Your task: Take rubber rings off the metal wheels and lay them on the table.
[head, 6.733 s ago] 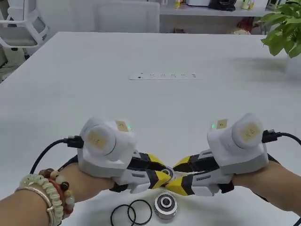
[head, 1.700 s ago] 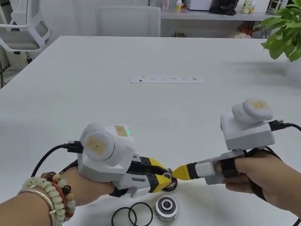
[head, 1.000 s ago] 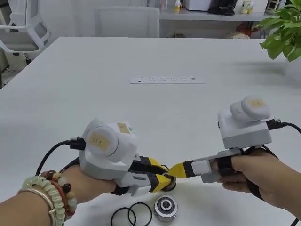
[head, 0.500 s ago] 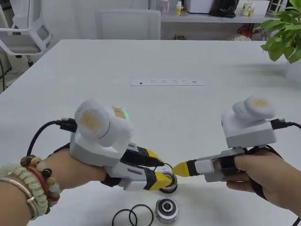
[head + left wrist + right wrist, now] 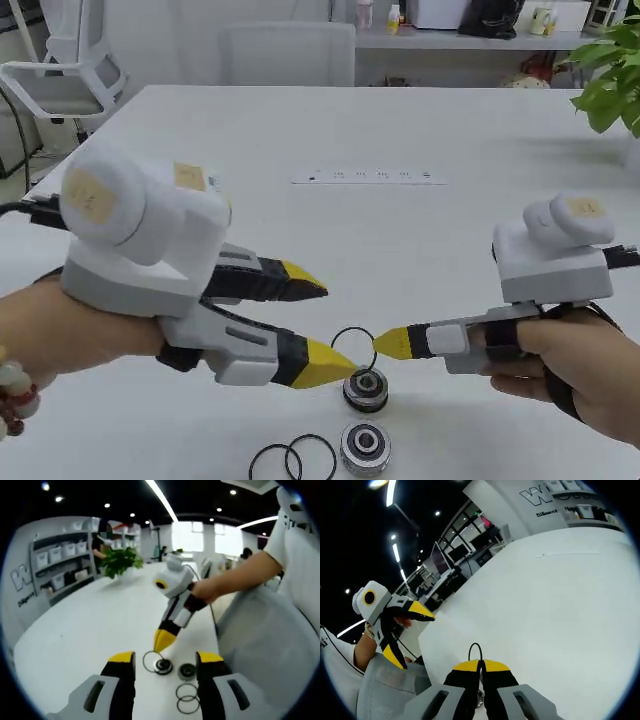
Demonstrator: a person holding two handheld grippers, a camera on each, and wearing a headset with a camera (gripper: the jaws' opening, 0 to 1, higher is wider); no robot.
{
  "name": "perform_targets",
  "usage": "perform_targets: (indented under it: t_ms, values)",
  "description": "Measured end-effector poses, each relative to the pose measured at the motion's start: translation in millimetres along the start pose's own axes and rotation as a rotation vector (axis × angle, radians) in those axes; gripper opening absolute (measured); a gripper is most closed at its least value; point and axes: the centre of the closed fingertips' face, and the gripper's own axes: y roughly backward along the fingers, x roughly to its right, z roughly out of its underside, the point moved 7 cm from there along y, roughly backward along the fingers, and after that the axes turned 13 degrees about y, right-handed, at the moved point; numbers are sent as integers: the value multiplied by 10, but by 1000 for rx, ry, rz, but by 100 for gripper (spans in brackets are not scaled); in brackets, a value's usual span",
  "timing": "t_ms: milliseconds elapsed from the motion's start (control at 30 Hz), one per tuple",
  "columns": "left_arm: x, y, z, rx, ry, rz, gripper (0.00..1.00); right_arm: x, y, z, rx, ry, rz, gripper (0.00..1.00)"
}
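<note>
Two loose rings (image 5: 292, 462) and a wheel (image 5: 365, 447) lie nearest on the desk (image 5: 400, 230); just beyond, above a second wheel (image 5: 365, 388), the right gripper (image 5: 380, 344) pinches a rubber ring (image 5: 352, 329); the left gripper (image 5: 338, 327) gapes wide, holding nothing

Found two metal wheels (image 5: 365, 446) lying flat on the desk, one just behind the other. Noted two thin black rubber rings (image 5: 292, 456) flat and overlapping, just left of the nearer wheel. Logged a third ring (image 5: 352, 329) upright above the darker-rimmed farther wheel (image 5: 365, 389), pinched at one edge between the jaws of the right gripper (image 5: 378, 344).
</note>
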Motion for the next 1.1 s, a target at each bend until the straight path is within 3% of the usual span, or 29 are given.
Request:
perform_targets:
  t_ms: [167,267,533,600,867,1100]
  values:
    - [61,261,63,1,-19,-38,53,-82,-35,-33,1,21,-24,0]
    - [91,378,132,17,4,-56,54,-134,-56,-54,4,32,-41,0]
    - [193,599,580,-51,49,-121,57,-278,-141,-64,1,51,-90,0]
    - [211,652,703,-65,93,-147,58,-303,-170,-47,-1,39,-107,0]
    - [284,857,999,-36,205,-222,61,-387,-294,-13,14,-10,-166,0]
    - [285,979,1108,-6,271,-290,62,-522,-444,61,-10,-24,-204,0]
